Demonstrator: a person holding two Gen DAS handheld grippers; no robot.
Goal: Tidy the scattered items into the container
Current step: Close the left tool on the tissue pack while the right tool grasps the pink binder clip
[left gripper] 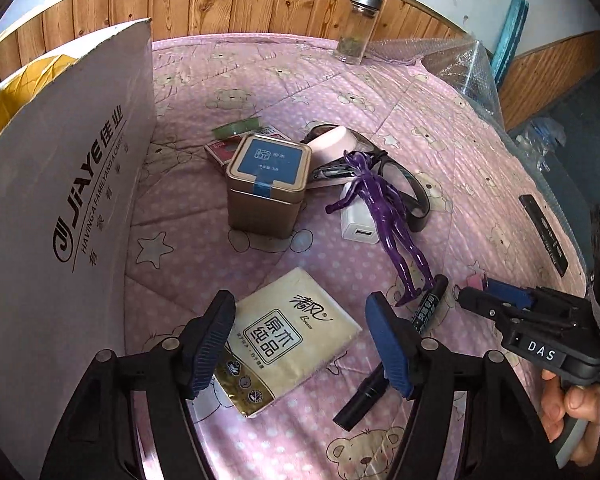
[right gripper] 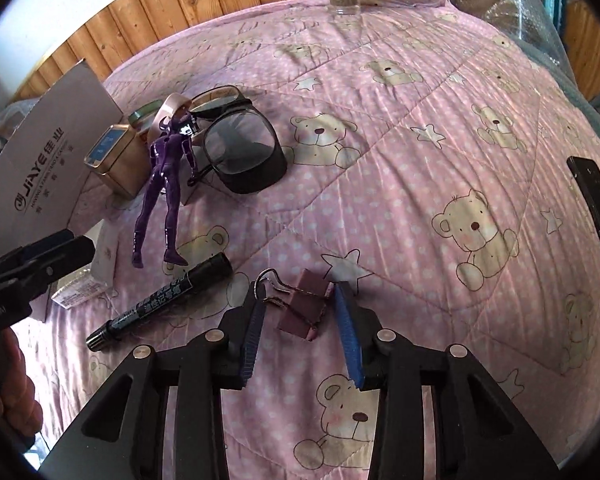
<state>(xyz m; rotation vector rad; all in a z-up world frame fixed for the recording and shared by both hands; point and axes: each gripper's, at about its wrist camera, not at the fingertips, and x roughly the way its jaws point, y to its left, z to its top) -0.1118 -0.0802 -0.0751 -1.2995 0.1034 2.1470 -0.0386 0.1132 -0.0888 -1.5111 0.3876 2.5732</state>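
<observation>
- Down low, the right gripper [right gripper: 300, 320] is hovering with its blue pads spread to either side of a maroon binder clip [right gripper: 302, 306]; the clip is lying on the pink bear-print quilt [right gripper: 400, 184], and I cannot tell whether either pad is touching it.
- Only the right wrist view is showing that clip clearly; from the left wrist it is appearing as a small pink scrap just beyond the other gripper's tips.
- Meanwhile the left gripper [left gripper: 300, 332] is hanging open over a tissue pack [left gripper: 284, 336], its pads standing well apart.
- Only the left view is showing the tall cardboard box [left gripper: 72, 200] wall in full, plus a white charger [left gripper: 358, 224] under the purple figure [left gripper: 384, 216].
- Both views are catching the black marker [right gripper: 160, 300], gold tin [left gripper: 266, 184] and glasses [right gripper: 240, 148] lying scattered.
- A glass jar [left gripper: 358, 28] is standing at the far edge.
</observation>
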